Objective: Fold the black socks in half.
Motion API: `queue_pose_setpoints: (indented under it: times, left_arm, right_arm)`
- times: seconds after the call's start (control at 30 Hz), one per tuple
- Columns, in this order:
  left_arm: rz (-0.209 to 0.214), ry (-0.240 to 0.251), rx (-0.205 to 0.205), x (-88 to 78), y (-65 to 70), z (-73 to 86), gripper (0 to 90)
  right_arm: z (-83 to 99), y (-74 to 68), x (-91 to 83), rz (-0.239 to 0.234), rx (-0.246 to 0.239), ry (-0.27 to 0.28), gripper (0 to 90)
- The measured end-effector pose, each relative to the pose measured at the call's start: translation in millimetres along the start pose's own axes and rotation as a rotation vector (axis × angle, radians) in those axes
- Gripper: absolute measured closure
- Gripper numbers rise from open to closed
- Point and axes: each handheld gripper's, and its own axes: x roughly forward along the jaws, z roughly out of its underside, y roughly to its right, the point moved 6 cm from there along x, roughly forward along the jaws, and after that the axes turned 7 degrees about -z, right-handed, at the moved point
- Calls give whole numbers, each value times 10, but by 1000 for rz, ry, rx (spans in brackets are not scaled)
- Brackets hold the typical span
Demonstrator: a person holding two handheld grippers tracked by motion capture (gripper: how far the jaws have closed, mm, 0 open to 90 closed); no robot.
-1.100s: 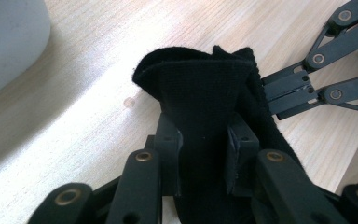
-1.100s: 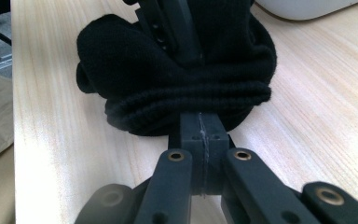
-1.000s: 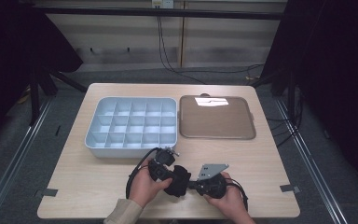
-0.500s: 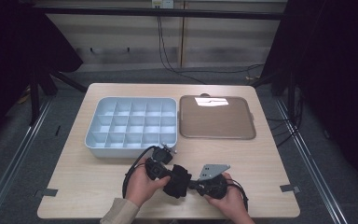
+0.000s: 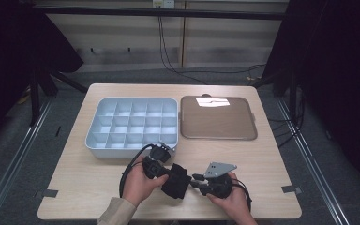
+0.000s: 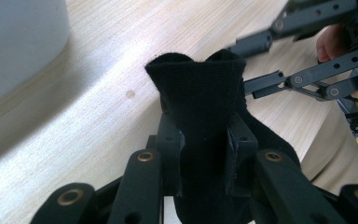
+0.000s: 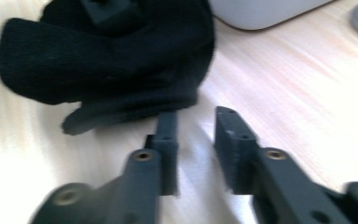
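Observation:
A black sock (image 5: 176, 181) lies bunched on the wooden table (image 5: 262, 159) near its front edge. My left gripper (image 5: 168, 174) comes in from the left and is shut on it. In the left gripper view the sock (image 6: 200, 88) stands up between the pads of my left gripper (image 6: 204, 135). My right gripper (image 5: 195, 180) points at the sock from the right. Its jaws have just been opening. In the right gripper view my right gripper (image 7: 196, 135) stands open over bare wood, with the sock (image 7: 107, 60) just beyond its tips.
A pale blue tray (image 5: 131, 124) with several empty compartments stands just behind the left hand. To its right lies a flat brown tray (image 5: 218, 117). The blue tray's wall (image 6: 18, 42) is close to the left gripper.
My left hand has shifted slightly toward the front left with the sock. The right hand has kept its place beside the sock.

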Motion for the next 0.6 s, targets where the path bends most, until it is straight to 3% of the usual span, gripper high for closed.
queue_pose_setpoints:
  times: [0.13,0.37,0.6]
  left_arm:
    - [-3,-5,11,-43,-29,12,722]
    - [-5,1,-7,-82,-66,34,722]
    - [-14,8,-17,-155,-109,48,721]
  right_arm:
    - [-7,37,-16,34,9,2,575]
    - [22,114,-27,62,71,-3,401]
    - [30,150,-9,90,68,-26,280]
